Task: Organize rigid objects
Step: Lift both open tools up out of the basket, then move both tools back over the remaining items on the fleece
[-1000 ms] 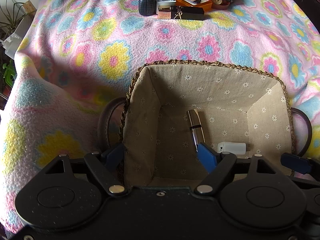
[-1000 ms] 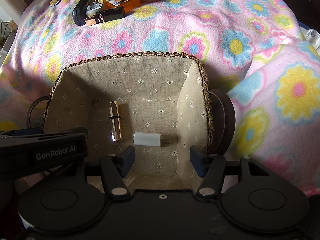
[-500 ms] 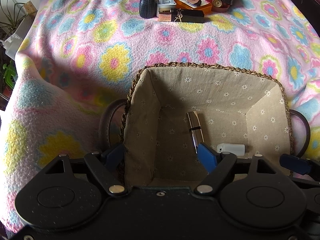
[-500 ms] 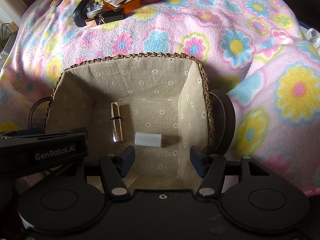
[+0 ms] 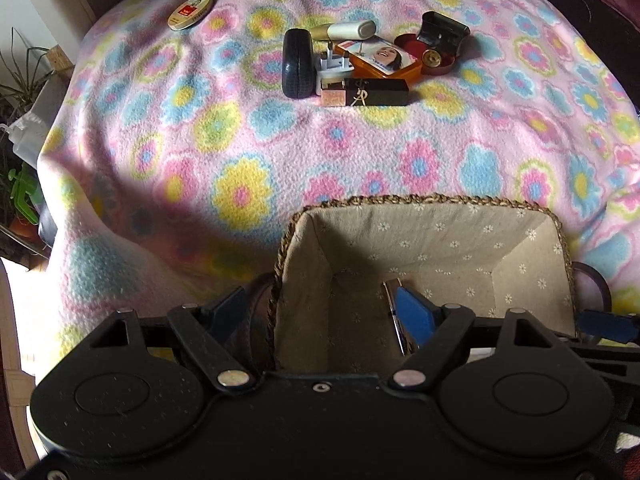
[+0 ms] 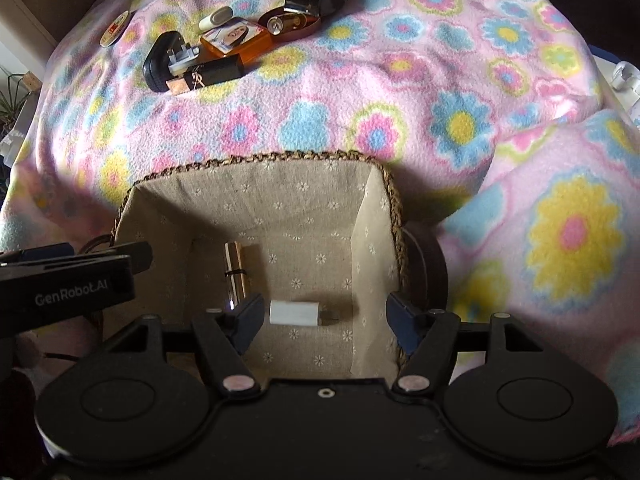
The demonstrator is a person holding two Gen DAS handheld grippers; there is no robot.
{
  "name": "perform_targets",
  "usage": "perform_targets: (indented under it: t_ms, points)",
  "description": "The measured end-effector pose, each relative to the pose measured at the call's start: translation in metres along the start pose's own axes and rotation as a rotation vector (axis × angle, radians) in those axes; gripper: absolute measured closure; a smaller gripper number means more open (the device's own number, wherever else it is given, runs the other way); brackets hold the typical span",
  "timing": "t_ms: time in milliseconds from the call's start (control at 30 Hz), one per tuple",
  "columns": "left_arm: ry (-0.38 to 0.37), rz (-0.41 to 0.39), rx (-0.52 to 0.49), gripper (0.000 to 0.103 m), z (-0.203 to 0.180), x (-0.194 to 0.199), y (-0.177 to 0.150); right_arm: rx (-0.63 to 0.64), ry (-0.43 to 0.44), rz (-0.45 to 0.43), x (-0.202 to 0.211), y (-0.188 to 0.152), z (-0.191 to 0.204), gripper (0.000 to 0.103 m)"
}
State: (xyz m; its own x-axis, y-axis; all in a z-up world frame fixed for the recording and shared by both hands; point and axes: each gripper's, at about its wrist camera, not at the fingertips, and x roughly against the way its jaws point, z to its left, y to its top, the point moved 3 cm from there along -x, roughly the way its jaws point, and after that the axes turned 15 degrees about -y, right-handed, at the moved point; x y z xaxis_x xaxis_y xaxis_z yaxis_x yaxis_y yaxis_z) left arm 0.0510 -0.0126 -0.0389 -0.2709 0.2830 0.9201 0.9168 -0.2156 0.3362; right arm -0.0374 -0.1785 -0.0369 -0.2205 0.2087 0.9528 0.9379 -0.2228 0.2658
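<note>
A woven basket (image 5: 420, 200) with flowered cloth lining stands on the floral blanket. On its floor lie a gold lipstick tube (image 6: 235, 268) and a white charger plug (image 6: 294, 313). My right gripper (image 6: 326, 320) hovers over the basket's near end. Its jaws are opening, and the plug rests loose on the lining below them, untouched. My left gripper (image 5: 320, 310) is open and empty, with one finger on each side of the basket's left wall. The lipstick tube (image 5: 392, 304) is half hidden behind the left gripper's blue pad. The plug is out of sight in the left wrist view.
Far across the blanket sits a cluster: a black toy tyre (image 5: 297, 63), a white adapter (image 5: 334, 66), an orange box (image 5: 380, 58), a black lipstick box (image 5: 366, 92), a pale tube (image 5: 348, 31) and a red tin (image 5: 438, 46). A round badge (image 5: 190, 12) lies apart. Plants stand left.
The left gripper has lifted and drawn back, so the basket sits lower in its view and more blanket shows. The right gripper's fingers have spread a little wider; the plug stays put.
</note>
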Motion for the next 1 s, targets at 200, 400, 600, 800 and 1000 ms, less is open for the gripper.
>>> perform_targets:
  t_ms: [200, 400, 600, 800, 1000]
  points:
    - [0.013, -0.017, 0.019, 0.025, 0.018, -0.004, 0.023, -0.016, -0.001, -0.124, 0.005, 0.034, -0.008, 0.036]
    - [0.046, -0.025, 0.01, 0.025, 0.036, -0.01, 0.045, -0.027, 0.046, -0.177, 0.004, 0.071, 0.005, 0.034]
    - [0.058, -0.058, 0.012, 0.025, 0.057, -0.018, 0.072, -0.004, 0.082, -0.21, -0.002, 0.106, 0.037, 0.033]
    - [0.106, -0.104, 0.051, 0.025, 0.079, -0.019, 0.09, 0.023, 0.094, -0.237, -0.013, 0.129, 0.077, 0.028]
    - [0.124, -0.118, 0.109, 0.024, 0.103, -0.02, 0.098, 0.038, 0.101, -0.219, -0.034, 0.148, 0.114, 0.02]
